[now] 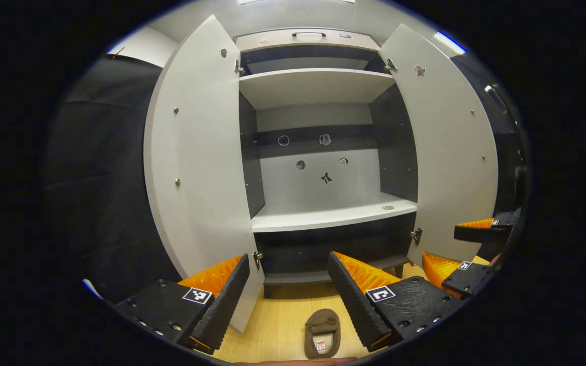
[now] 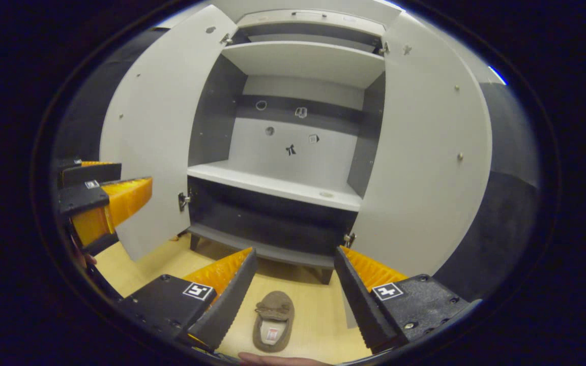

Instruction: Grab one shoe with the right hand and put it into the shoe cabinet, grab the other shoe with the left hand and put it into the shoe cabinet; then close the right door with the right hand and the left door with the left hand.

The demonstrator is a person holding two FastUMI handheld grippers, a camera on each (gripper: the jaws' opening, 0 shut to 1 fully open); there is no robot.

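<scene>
Both cabinet doors stood open. Right gripper hung with fingers spread and empty above a brown shoe on the floor; left gripper likewise over its shoe. Advice: lower straight, straddle the shoe's sides, then close.

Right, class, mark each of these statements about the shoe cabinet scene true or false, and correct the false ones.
1. Both doors of the shoe cabinet are shut. False: the left door and right door both stand open.
2. A shoe lies on the floor in front of the cabinet. True.
3. The right gripper is shut on the shoe. False: it is open, and the shoe lies on the floor below the gap between its fingers.
4. The left gripper is open. True.
5. A shoe sits on the middle shelf. False: no shoe there.
</scene>
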